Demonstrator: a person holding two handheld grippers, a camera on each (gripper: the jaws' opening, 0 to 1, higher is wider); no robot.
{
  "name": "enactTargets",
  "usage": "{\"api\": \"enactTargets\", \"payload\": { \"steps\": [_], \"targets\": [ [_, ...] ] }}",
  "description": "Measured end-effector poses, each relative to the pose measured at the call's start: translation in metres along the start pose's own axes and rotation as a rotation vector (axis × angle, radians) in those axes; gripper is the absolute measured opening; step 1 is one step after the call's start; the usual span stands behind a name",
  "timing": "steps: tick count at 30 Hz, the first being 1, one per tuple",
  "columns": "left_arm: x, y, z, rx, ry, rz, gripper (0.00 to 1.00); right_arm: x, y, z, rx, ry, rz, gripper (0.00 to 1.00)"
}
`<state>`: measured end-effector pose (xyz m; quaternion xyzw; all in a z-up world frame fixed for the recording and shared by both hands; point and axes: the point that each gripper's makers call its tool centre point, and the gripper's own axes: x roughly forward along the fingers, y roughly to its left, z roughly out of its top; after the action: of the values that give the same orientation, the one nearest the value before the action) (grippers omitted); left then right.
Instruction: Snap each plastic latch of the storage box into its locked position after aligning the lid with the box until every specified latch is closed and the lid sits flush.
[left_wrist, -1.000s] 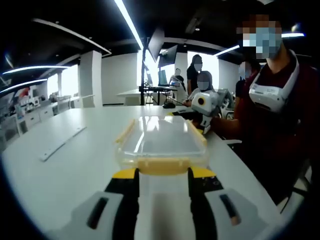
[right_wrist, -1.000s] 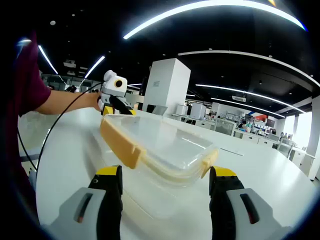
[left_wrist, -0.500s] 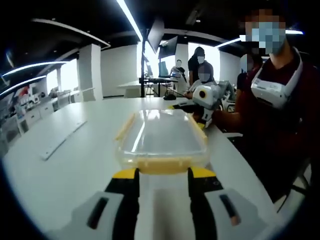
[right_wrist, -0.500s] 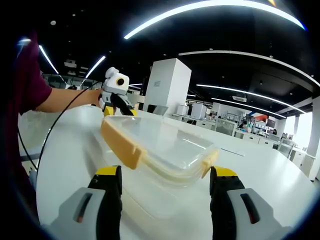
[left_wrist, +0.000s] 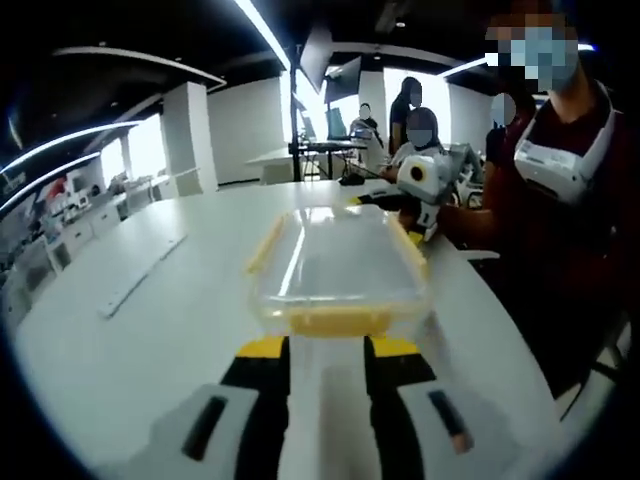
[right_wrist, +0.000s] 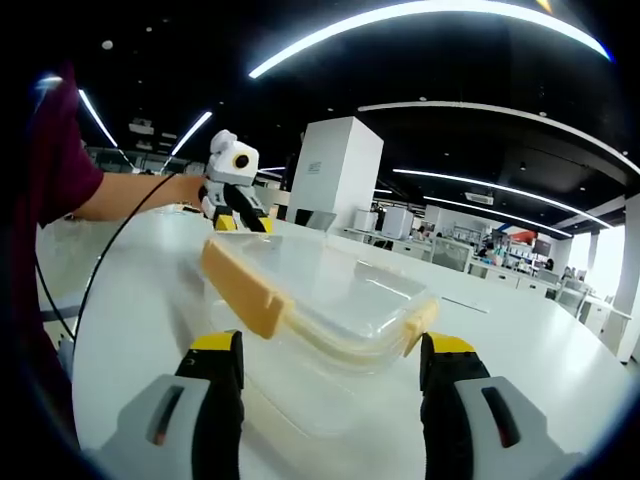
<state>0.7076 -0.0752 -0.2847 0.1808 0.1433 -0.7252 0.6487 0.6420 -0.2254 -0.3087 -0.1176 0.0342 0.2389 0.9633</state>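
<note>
A clear storage box (left_wrist: 335, 265) with its lid on lies on the white table (left_wrist: 150, 340). Its near yellow latch (left_wrist: 335, 322) sits just ahead of my left gripper (left_wrist: 328, 350), whose jaws stand narrowly open with nothing between them. Across the box, my right gripper (left_wrist: 395, 215) reaches in at the far right end. In the right gripper view, the box (right_wrist: 330, 290) lies between the widely open jaws of my right gripper (right_wrist: 330, 350). A long yellow latch (right_wrist: 240, 285) sticks out along its left side, and a shorter latch (right_wrist: 420, 325) on the right. My left gripper (right_wrist: 243, 222) hovers at the far end.
A person in a dark red shirt (left_wrist: 580, 260) stands at the table's right edge, with a cable (right_wrist: 105, 265) trailing from the hand. A flat white strip (left_wrist: 140, 275) lies on the table to the left. Other people and desks are far behind.
My left gripper has lifted a little at the box's end, its jaws slightly closer together. The right gripper and the box have not moved.
</note>
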Motion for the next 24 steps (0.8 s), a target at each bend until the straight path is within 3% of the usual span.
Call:
{"api": "enactTargets", "payload": {
  "steps": [5,8,10,14,16,17,19,22,24],
  "targets": [
    [-0.006,0.006,-0.001,0.019,-0.047,0.142,0.50,-0.001,0.000,0.001,0.008,-0.004,0.006,0.74],
    [-0.009,0.006,-0.007,0.061,-0.041,0.225,0.54,-0.003,-0.001,0.007,0.029,-0.036,0.018,0.74],
    [-0.013,0.008,-0.013,0.086,-0.037,0.283,0.53,-0.008,-0.003,0.018,0.082,-0.093,0.035,0.74],
    [-0.022,0.015,-0.007,0.083,-0.099,0.396,0.54,-0.011,-0.005,0.018,0.052,-0.070,0.029,0.77],
    [-0.023,0.015,-0.007,0.092,-0.115,0.411,0.54,-0.014,-0.005,0.022,0.039,-0.068,0.039,0.79],
    [-0.025,0.020,-0.010,0.092,-0.102,0.451,0.54,-0.015,-0.004,0.025,0.022,-0.064,0.038,0.80],
    [-0.023,0.018,-0.011,0.096,-0.113,0.446,0.55,-0.016,-0.002,0.029,-0.005,-0.059,0.033,0.81],
    [-0.020,0.016,-0.014,0.098,-0.118,0.457,0.56,-0.014,0.011,0.047,-0.160,-0.066,0.021,0.81],
    [-0.021,0.014,-0.014,0.105,-0.120,0.473,0.57,-0.010,0.020,0.052,-0.320,-0.024,0.012,0.82]
  ]
}}
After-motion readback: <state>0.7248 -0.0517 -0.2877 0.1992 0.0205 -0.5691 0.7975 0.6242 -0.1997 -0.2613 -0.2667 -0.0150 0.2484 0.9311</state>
